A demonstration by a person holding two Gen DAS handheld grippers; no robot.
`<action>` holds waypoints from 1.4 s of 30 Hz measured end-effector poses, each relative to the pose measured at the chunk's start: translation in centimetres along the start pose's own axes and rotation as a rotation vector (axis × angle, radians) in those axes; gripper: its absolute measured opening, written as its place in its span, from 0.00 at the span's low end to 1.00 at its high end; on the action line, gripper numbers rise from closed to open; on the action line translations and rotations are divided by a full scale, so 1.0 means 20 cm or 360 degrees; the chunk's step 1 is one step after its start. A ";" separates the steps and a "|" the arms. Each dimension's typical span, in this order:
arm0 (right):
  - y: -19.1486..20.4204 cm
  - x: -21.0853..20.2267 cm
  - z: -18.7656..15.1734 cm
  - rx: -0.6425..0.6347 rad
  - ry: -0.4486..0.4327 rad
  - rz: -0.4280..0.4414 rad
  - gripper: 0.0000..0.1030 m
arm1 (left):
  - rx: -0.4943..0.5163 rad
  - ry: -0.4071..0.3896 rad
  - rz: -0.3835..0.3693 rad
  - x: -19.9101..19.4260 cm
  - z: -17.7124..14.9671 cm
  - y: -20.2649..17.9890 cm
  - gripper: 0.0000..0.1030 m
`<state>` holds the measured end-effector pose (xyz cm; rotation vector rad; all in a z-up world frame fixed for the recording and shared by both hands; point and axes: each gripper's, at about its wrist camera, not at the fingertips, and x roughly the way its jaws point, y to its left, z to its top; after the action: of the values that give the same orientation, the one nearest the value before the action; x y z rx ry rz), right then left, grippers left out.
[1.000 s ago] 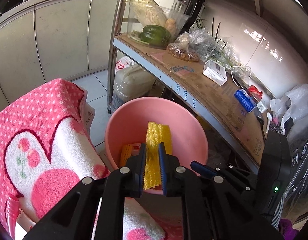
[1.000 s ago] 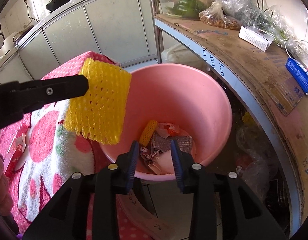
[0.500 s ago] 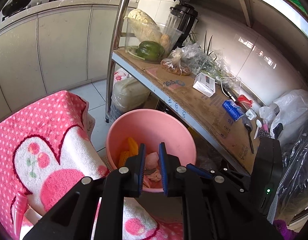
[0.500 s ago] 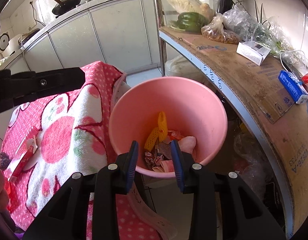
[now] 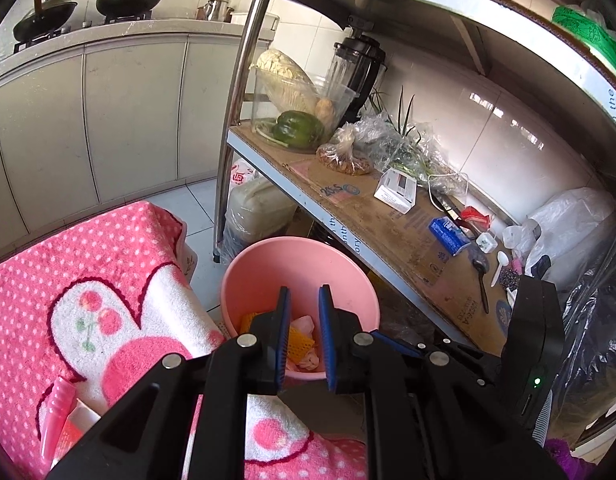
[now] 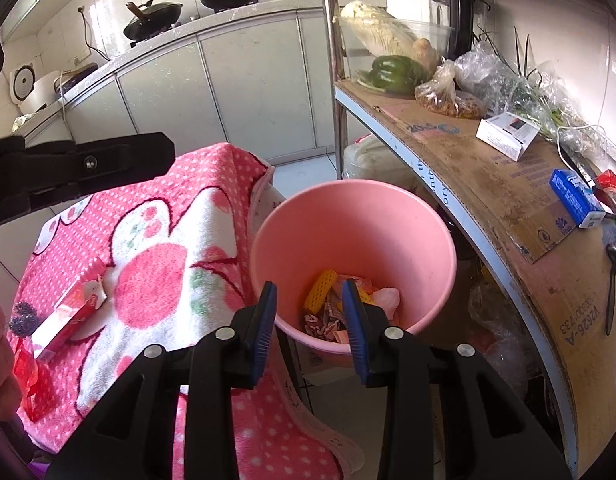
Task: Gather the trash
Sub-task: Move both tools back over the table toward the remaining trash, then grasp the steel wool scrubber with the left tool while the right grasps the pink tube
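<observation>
A pink bucket (image 5: 347,264) (image 6: 387,216) stands on the floor beside a table covered with a pink towel (image 5: 88,300) (image 6: 160,264). It holds trash, including yellow foam net pieces (image 6: 319,296) (image 5: 298,340). My left gripper (image 5: 302,300) is open and empty above the bucket's near rim. My right gripper (image 6: 309,296) is open and empty, above the bucket's near side. A red and white wrapper (image 6: 70,312) and red plastic scraps (image 6: 26,376) lie on the towel at the left. A pink wrapper (image 5: 56,416) shows in the left wrist view.
A metal shelf (image 6: 503,200) lined with cardboard runs along the right, holding a white box (image 6: 507,136), a blue carton (image 6: 575,196), bags and vegetables (image 6: 395,72). White cabinets (image 5: 88,128) with woks on top stand behind. The left gripper's arm (image 6: 80,168) crosses the right wrist view.
The left gripper let go of the yellow foam net, which dropped into the bucket. Both grippers have pulled up and back from the bucket.
</observation>
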<state>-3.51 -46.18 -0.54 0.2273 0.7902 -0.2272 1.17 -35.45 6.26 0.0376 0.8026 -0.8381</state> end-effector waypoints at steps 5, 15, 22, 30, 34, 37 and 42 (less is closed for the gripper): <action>0.10 -0.07 0.02 -0.0087 -0.0046 0.0070 0.40 | -0.0017 -0.0057 0.0041 -0.18 -0.02 0.08 0.13; 0.48 -0.09 0.01 -0.0303 -0.0009 0.0354 0.41 | -0.0102 -0.0143 0.0326 -0.67 -0.21 0.47 0.13; 0.77 -0.06 -0.07 -0.0448 0.0117 0.0578 0.41 | -0.0222 -0.0130 0.0579 -1.02 -0.43 0.80 0.13; 1.01 0.01 -0.21 -0.0561 0.0323 0.0788 0.41 | -0.0445 -0.0039 0.0730 -1.25 -0.78 1.09 0.13; 1.14 0.02 -0.25 -0.0671 0.0365 0.0837 0.41 | -0.0556 0.0039 0.0697 -1.23 -0.94 1.15 0.13; 1.19 0.00 -0.25 -0.0725 0.0362 0.0877 0.41 | -0.0611 0.0100 0.0651 -1.18 -1.03 1.16 0.13; 1.23 0.01 -0.25 -0.0759 0.0357 0.0868 0.41 | -0.0637 0.0138 0.0599 -1.12 -1.07 1.16 0.13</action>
<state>0.38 -21.33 -1.25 0.0096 0.9491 0.5067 -5.29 1.98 -0.69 -0.1272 0.9957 -0.3137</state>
